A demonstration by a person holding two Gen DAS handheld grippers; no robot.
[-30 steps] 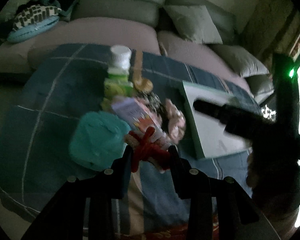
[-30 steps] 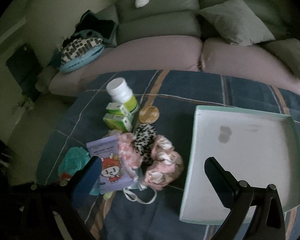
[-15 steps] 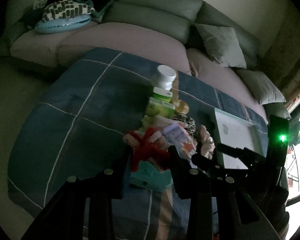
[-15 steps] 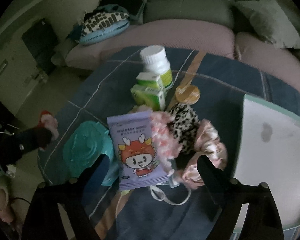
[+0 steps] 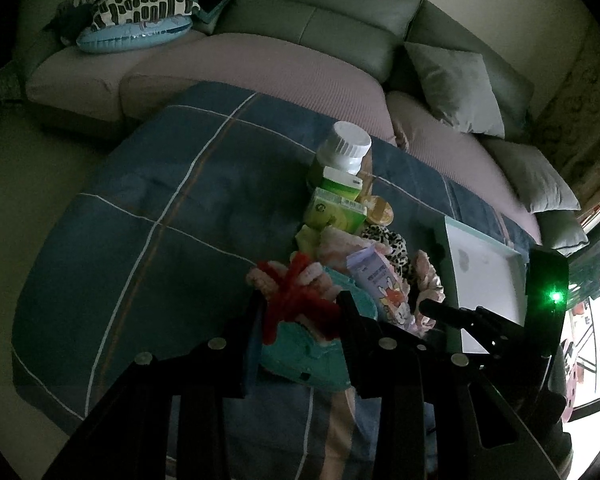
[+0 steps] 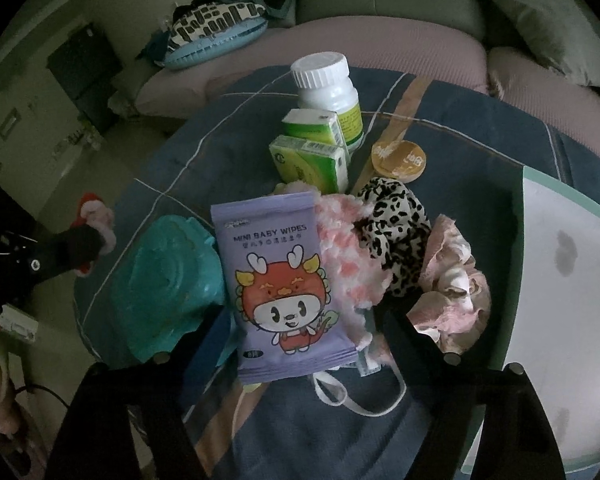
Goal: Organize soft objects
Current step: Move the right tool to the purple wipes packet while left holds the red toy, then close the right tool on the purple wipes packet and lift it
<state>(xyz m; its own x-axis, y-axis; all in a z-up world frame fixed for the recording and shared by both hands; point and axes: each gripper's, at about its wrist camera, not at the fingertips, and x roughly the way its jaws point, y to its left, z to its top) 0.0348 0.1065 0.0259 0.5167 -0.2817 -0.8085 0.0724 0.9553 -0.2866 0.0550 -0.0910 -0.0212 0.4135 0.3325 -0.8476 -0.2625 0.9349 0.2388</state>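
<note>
Right gripper point(image 6: 304, 336) lower — over wipes point(image 6: 284, 280)

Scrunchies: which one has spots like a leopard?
The black-and-cream leopard-print scrunchie, in the middle of the pile. The fluffy pink-and-white scrunchie lies on its left, the pale pink ruffled scrunchie on its right.

Dim, fisheye-warped, window glare right

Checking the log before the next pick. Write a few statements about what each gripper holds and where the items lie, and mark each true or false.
1. The left gripper is shut on the red and pink fuzzy toy. True.
2. The right gripper grips the leopard scrunchie. False: its jaws are open around the baby wipes pack.
3. The white tray holds scrunchies. False: nothing lies in it.
4. The white-capped bottle stands upright. True.
</note>
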